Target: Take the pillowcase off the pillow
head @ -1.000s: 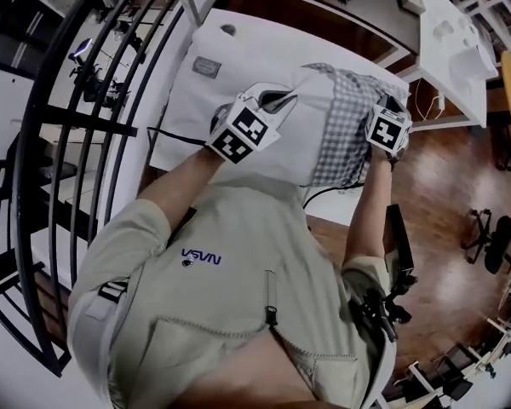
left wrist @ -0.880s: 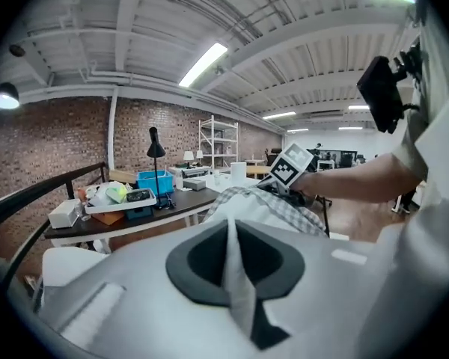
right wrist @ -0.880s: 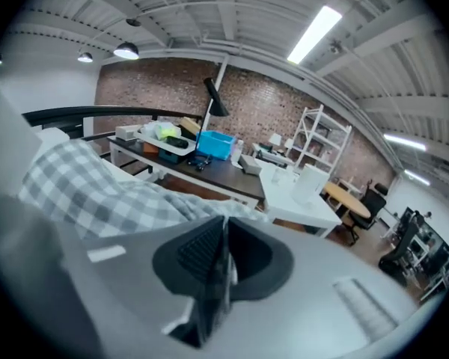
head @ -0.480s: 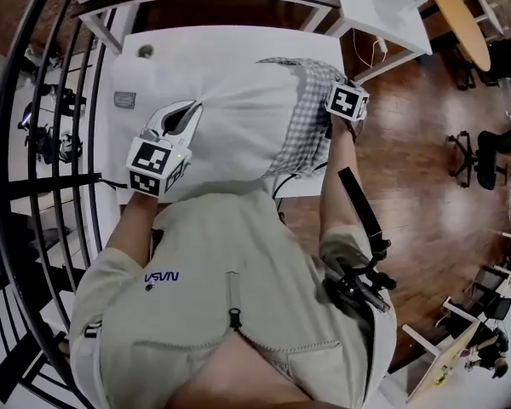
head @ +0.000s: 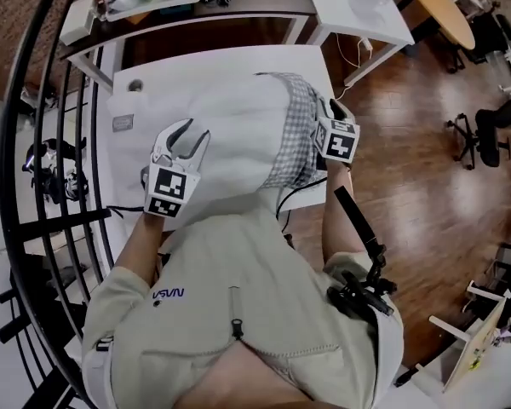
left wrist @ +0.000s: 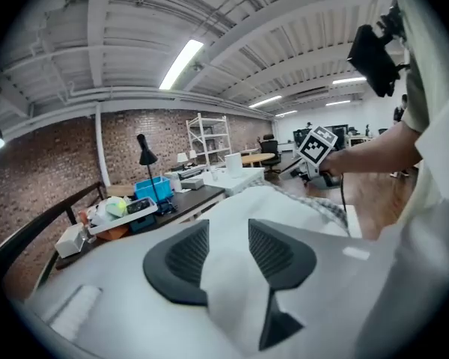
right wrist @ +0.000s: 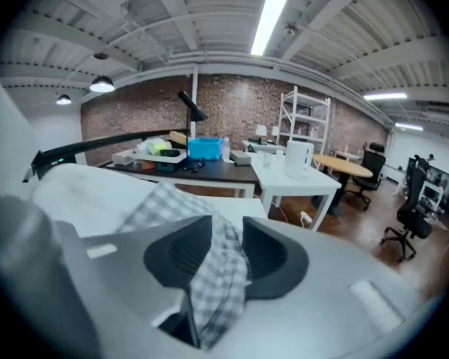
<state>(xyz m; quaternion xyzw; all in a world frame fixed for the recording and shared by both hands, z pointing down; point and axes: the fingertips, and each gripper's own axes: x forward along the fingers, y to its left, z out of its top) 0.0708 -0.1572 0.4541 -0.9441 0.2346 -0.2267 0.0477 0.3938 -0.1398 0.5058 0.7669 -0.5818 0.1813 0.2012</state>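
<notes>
Pillow [head: 238,118] lies 9-to-3 across the table [head: 221,62] before me; my left gripper [left wrist: 228,249] at 9 and right gripper [right wrist: 226,251] at 3, jaws having just been opening, slackly straddle its white cloth and the checked pillowcase [head: 298,135], I think.

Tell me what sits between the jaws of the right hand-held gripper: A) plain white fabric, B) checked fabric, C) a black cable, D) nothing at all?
B: the right gripper view shows checked fabric hanging between the jaws of the right hand-held gripper, which have just been opening and now stand apart.
</notes>
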